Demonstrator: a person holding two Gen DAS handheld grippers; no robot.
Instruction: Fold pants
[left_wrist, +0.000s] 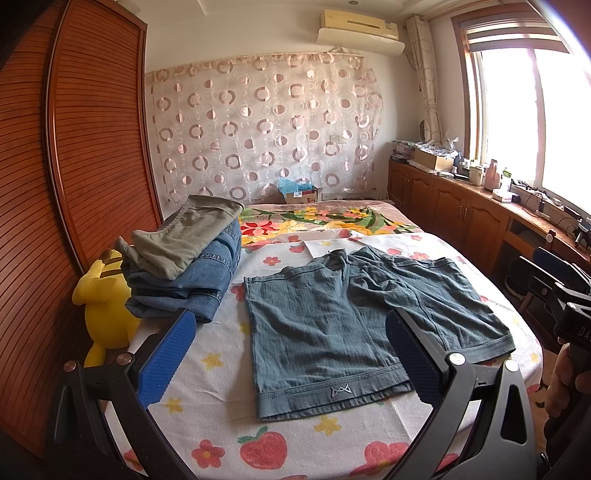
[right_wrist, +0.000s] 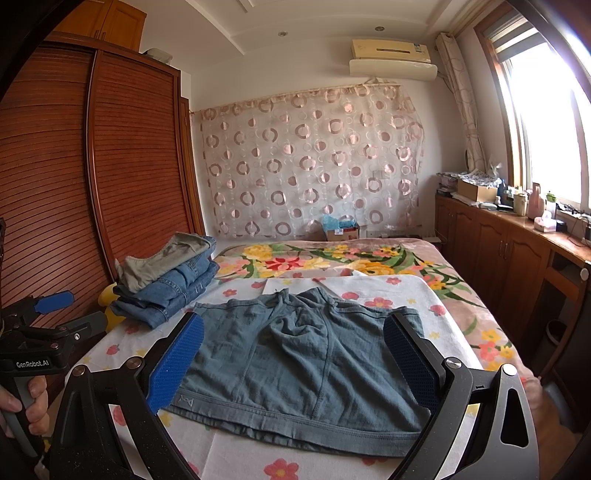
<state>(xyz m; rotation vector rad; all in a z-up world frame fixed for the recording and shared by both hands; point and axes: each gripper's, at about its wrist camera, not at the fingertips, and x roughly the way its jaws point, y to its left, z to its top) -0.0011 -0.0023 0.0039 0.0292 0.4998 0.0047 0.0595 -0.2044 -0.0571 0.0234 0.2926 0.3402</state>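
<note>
Teal-blue shorts lie spread flat on the white flower-print sheet of the bed, waistband at the near edge, legs pointing away. They also show in the right wrist view. My left gripper is open and empty, hovering above the near left part of the shorts. My right gripper is open and empty, hovering above the near edge of the shorts. The left gripper also shows at the left edge of the right wrist view.
A stack of folded jeans and olive pants sits on the bed's left side, next to a yellow plush toy. A wooden wardrobe stands to the left. Low cabinets run along the right under the window.
</note>
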